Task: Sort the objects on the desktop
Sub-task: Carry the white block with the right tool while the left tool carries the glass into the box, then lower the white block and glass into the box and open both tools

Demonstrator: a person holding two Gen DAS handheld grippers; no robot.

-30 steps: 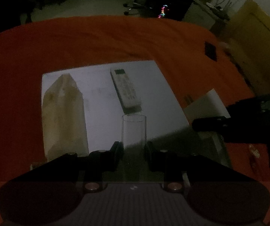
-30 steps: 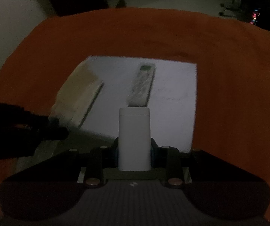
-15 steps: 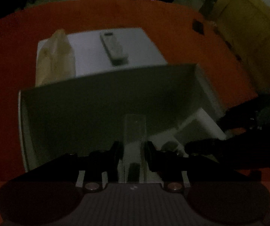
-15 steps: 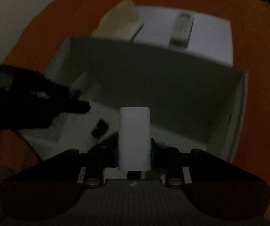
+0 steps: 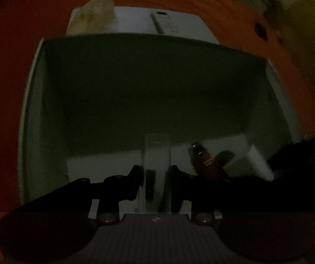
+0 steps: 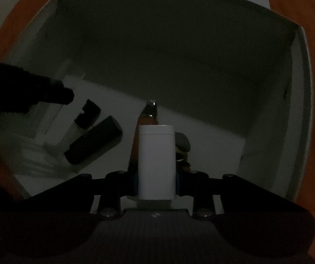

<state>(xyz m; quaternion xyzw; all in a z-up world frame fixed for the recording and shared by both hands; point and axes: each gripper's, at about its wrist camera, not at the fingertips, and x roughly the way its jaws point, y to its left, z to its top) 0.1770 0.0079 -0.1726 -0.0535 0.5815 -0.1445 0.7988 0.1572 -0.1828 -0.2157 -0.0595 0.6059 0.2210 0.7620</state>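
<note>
My left gripper (image 5: 156, 172) is shut on a clear plastic tube (image 5: 156, 167) and holds it inside a white open box (image 5: 32, 101). My right gripper (image 6: 156, 176) is shut on a white rectangular case (image 6: 156, 160) and holds it over the same box (image 6: 300, 83). On the box floor lie a reddish-brown bottle (image 5: 205, 160), also in the right wrist view (image 6: 148, 114), and two black blocks (image 6: 93, 139) (image 6: 87, 113). The left gripper shows as a dark shape at the left of the right wrist view (image 6: 25, 90).
The box stands on an orange cloth (image 5: 8, 66). Behind it lies a white sheet (image 5: 186, 25) with a white remote control (image 5: 165, 23) and a pale yellowish bag (image 5: 93, 14). A small dark round object (image 6: 182, 142) sits beside the white case.
Both grippers have moved down from above the sheet into the white box, each still holding its object. The box now fills both views and its contents show.
</note>
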